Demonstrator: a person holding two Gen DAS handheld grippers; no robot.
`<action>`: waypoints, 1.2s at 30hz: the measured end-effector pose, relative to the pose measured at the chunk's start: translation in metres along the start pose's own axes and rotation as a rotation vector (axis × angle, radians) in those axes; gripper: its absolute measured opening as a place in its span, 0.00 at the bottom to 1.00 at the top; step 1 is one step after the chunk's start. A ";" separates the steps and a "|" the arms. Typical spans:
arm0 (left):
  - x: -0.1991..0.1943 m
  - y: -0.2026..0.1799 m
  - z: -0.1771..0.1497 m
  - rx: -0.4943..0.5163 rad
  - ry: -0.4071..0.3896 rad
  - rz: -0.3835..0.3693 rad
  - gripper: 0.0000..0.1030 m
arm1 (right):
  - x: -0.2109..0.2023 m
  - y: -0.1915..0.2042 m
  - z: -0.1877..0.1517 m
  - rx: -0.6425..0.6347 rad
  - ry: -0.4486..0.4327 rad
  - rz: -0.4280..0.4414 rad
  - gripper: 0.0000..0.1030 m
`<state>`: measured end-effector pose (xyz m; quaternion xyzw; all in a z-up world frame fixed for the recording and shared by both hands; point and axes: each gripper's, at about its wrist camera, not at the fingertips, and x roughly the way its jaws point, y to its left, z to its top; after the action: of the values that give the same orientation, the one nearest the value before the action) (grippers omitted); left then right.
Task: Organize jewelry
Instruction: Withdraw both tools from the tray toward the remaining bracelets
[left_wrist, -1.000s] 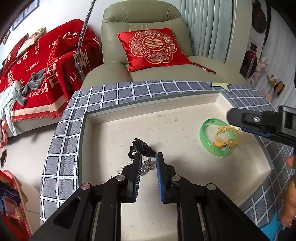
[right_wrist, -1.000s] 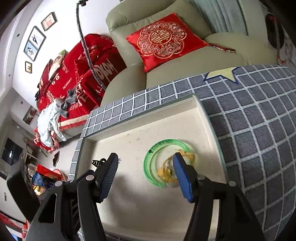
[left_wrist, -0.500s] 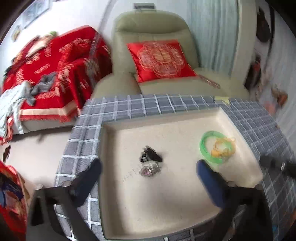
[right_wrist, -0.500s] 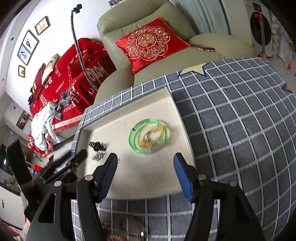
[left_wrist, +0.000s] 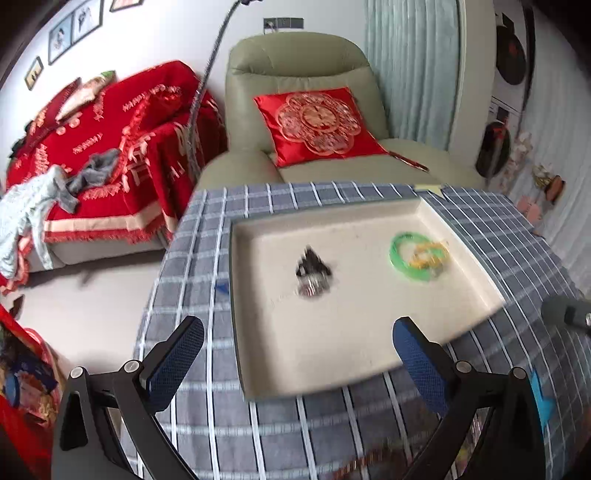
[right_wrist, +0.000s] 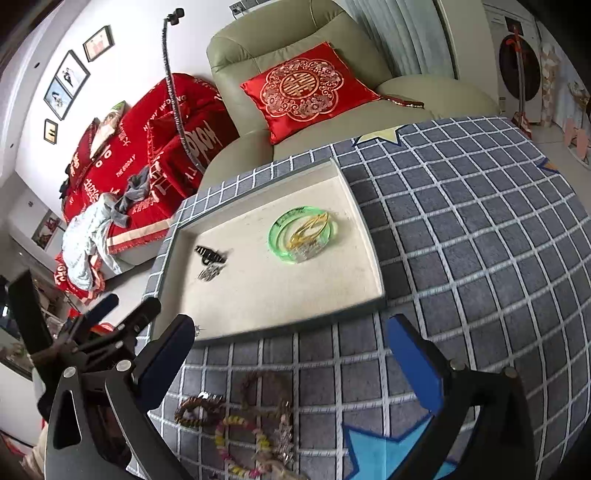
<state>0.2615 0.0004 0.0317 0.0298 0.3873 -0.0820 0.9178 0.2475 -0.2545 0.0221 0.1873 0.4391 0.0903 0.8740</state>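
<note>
Left gripper (left_wrist: 297, 354) hangs over the tray's near edge, jaws spread full, nothing between them. Right gripper (right_wrist: 290, 352) sits at the tray's 6 o'clock above the checked cloth (right_wrist: 480, 240); its jaws are opening, also empty.

In the beige tray (right_wrist: 266, 314): black hair clip (right_wrist: 209, 254) and silver piece (right_wrist: 208, 273) at 9 o'clock, touching; green bangle (right_wrist: 288, 236) at 2 o'clock with a yellow cord piece (right_wrist: 308, 232) lying inside it.

Loose bead bracelets (right_wrist: 236, 432) lie tangled on the cloth below the right gripper.

Risks, as judged: the tangled strands may lift together and snag; the low tray rim may catch a descending finger; the two grippers, close together, may collide.

Open room: tray middle and near half are bare; cloth at 3 o'clock is free.
</note>
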 end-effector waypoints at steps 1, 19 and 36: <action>-0.004 0.002 -0.006 0.000 0.005 -0.005 1.00 | -0.003 0.000 -0.005 0.001 0.001 0.001 1.00; -0.019 0.008 -0.077 0.042 0.096 -0.015 1.00 | -0.008 0.005 -0.076 -0.030 0.143 -0.057 1.00; 0.000 -0.002 -0.089 0.084 0.182 -0.051 1.00 | 0.022 0.012 -0.068 -0.117 0.193 -0.180 1.00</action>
<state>0.1981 0.0091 -0.0308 0.0656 0.4657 -0.1186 0.8745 0.2064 -0.2191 -0.0264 0.0862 0.5300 0.0545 0.8418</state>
